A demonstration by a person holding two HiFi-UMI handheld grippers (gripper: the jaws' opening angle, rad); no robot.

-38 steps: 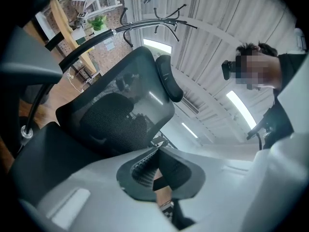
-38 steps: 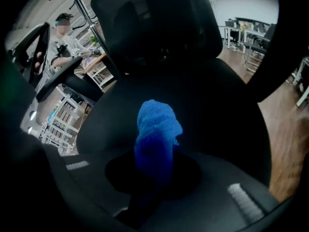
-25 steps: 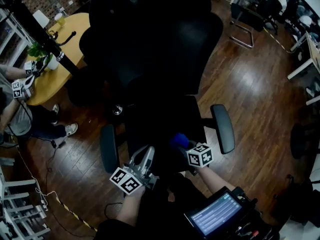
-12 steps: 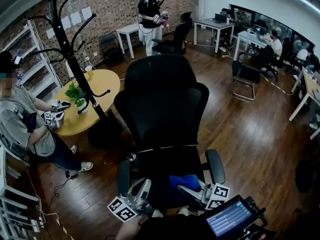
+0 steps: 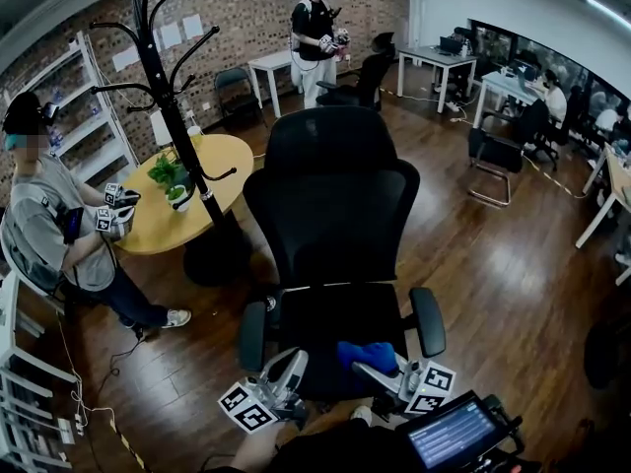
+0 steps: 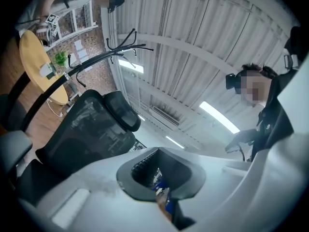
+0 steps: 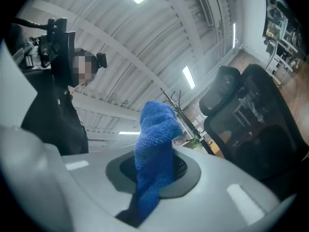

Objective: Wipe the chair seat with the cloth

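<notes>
A black office chair stands in front of me, its seat (image 5: 320,323) low in the head view. My right gripper (image 5: 383,372) hovers over the seat's front right, shut on a blue cloth (image 5: 367,355). In the right gripper view the cloth (image 7: 157,153) sticks up bunched between the jaws of the gripper (image 7: 154,175), with the chair back (image 7: 256,115) to the right. At the seat's front left is my left gripper (image 5: 286,371). In its own view that gripper (image 6: 161,178) has its jaws together and nothing held, with the chair back (image 6: 91,129) behind.
A black coat stand (image 5: 173,97) and a round yellow table (image 5: 173,210) stand left of the chair. A person (image 5: 54,225) with grippers sits by the table; another person (image 5: 317,28) stands at the back. Desks and a chair (image 5: 503,136) are at right. A tablet screen (image 5: 449,432) is at my waist.
The head view has swung up from steeply down to looking across the room. Both grippers sit lower in the picture at the seat's front edge; the cloth stays in the right gripper.
</notes>
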